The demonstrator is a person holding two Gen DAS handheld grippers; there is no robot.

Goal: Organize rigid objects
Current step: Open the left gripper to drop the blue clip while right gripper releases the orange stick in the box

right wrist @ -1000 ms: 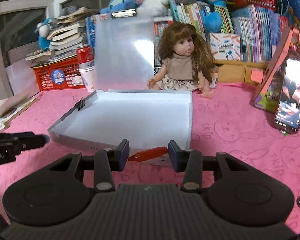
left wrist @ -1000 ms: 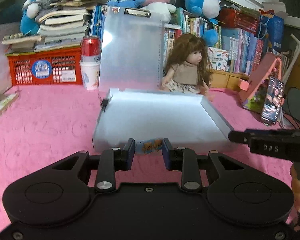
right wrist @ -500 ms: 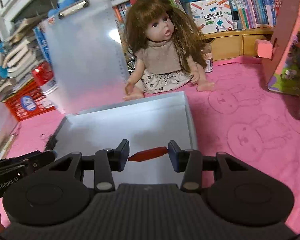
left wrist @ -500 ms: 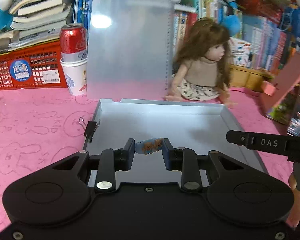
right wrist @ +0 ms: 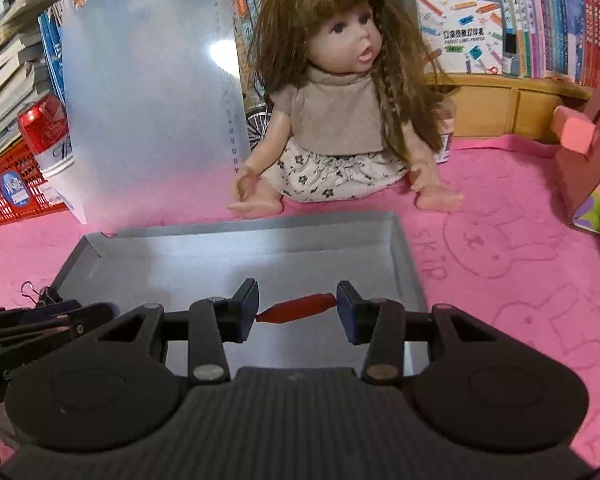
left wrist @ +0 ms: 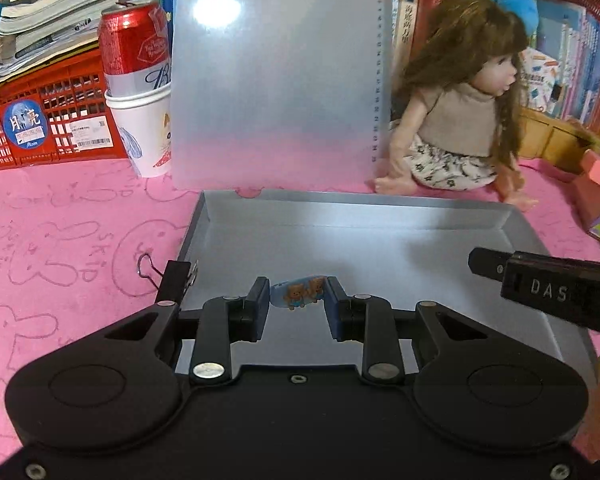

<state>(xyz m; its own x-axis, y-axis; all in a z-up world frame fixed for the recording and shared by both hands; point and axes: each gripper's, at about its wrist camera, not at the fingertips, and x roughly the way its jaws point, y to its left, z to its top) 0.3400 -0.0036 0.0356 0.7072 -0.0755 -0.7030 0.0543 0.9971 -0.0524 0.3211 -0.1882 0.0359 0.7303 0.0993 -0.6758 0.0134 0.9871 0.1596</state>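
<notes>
Both grippers have come forward over the grey tray [left wrist: 380, 216] since the earlier frames, where they hung short of its near wall above the pink cloth [left wrist: 60, 216]; now we see the tray floor under each pair of jaws, and the doll [right wrist: 332, 120] and the upright clipboard [left wrist: 280, 80] loom larger; our left gripper [left wrist: 298, 300] is narrowed on a small blue piece printed with bears [left wrist: 300, 293], both pads pressing its ends; our right gripper [right wrist: 296, 309] stands somewhat wider and pinches a red rod-shaped thing [right wrist: 296, 309] end to end, slightly tilted between the pads (what it is exactly we cannot tell); both things hang above the tray, not yet set down. We judge both light and stiff, so a firm squeeze will not crush them; the red one looks smooth and tapered, and held by its tips it may pivot or slip out, so a hold across its thicker middle would be safer; the bear piece is short and flat-looking, well held as it is; a binder clip [left wrist: 168, 280] on the tray's left wall sits near our left jaw.
</notes>
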